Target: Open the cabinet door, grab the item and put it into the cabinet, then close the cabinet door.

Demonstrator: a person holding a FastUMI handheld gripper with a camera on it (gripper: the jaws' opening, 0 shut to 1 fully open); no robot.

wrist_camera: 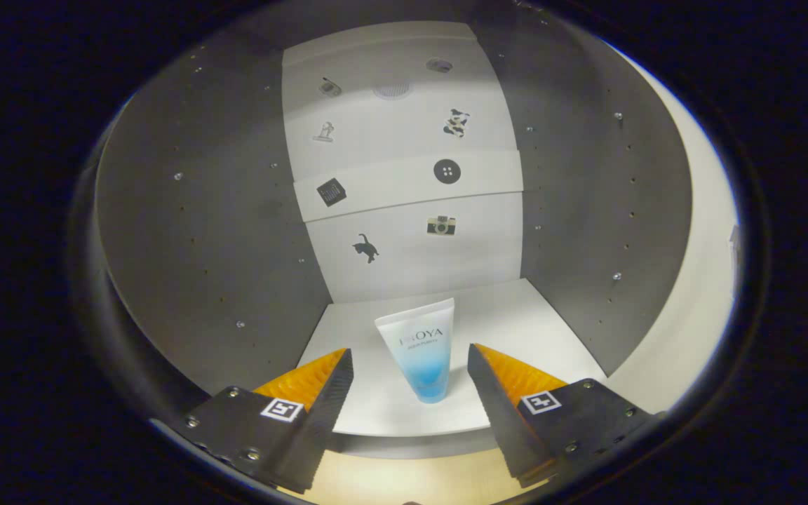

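The cabinet's (193, 231) left grey wall is dotted with small peg holes and screws and curves down to the white floor. Just inside it, the gripper's (409, 379) left finger (320, 393) sits at the cabinet's front edge, carrying a square marker on its body. The fingers are spread wide apart and touch nothing. Between them and slightly ahead, the tube (421, 351) stands on its cap on the white floor, white at the top and blue toward the bottom, clear of both fingers. Behind the tube, the white back panel (404, 182) bears small stickers: a cat (367, 247), a camera (441, 225), a button (447, 171) and a few others higher up. The right finger (495, 393) has its own marker, and beyond it the right grey wall (586, 196) rises with more peg holes. A strip of wooden surface (404, 477) shows below the cabinet floor, between the fingers.
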